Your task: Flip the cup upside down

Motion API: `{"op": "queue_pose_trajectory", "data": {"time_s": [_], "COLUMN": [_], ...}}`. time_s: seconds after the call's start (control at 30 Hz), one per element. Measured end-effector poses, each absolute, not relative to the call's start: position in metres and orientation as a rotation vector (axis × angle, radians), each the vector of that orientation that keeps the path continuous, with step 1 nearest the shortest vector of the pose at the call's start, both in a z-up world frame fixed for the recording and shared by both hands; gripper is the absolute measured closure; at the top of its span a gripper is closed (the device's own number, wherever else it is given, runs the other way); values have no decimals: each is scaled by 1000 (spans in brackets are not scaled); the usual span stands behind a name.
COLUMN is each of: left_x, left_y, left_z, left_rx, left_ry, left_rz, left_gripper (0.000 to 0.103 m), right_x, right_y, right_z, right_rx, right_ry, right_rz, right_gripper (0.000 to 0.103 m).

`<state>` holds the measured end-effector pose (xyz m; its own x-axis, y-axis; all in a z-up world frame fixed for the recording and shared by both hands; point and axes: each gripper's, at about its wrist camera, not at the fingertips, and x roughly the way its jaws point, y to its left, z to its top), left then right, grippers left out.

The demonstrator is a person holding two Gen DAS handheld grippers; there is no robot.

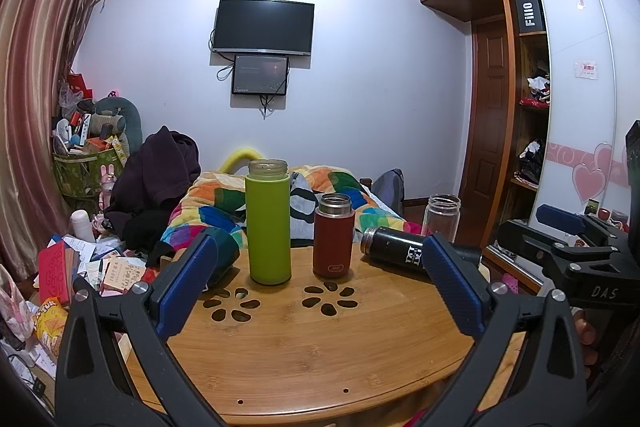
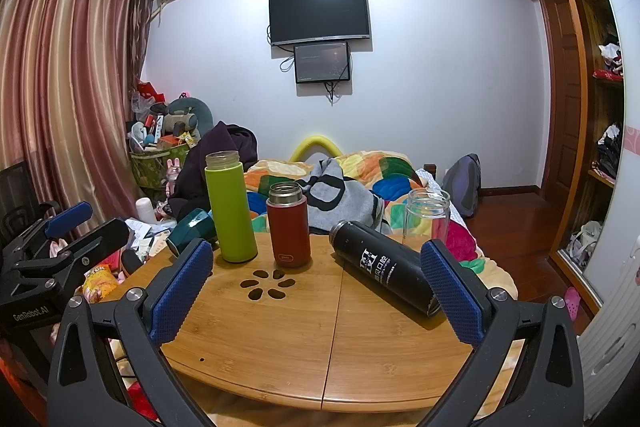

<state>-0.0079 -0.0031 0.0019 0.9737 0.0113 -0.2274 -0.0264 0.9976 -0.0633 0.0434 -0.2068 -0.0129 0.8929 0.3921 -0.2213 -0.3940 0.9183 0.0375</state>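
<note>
On table, left view: left gripper (image 1: 320, 287) spread, empty; green cup (image 1: 268, 223) at 12 o'clock upright. Right view: right gripper (image 2: 320, 291) spread, empty; lying black flask (image 2: 386, 267) at 1 o'clock may roll if nudged

The left gripper (image 1: 320, 285) has black, angular plastic arms with silver screws at the joints and blue, dimpled rubber pads (image 1: 184, 287). The right gripper (image 2: 316, 289) looks the same (its body reads "DAS" in the left view, while the left's reads "GenRobot.AI").
</note>
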Motion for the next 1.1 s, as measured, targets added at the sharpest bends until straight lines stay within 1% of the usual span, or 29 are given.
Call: {"op": "queue_pose_trajectory", "data": {"time_s": [1.1], "left_x": [-9], "left_y": [-4], "left_z": [4], "left_rx": [-69], "left_ry": [232], "left_rz": [15], "left_gripper": [0], "right_x": [41], "right_y": [-203], "right_z": [-8], "right_rx": [-13], "right_ry": [227], "right_rz": [410], "right_gripper": [0]}}
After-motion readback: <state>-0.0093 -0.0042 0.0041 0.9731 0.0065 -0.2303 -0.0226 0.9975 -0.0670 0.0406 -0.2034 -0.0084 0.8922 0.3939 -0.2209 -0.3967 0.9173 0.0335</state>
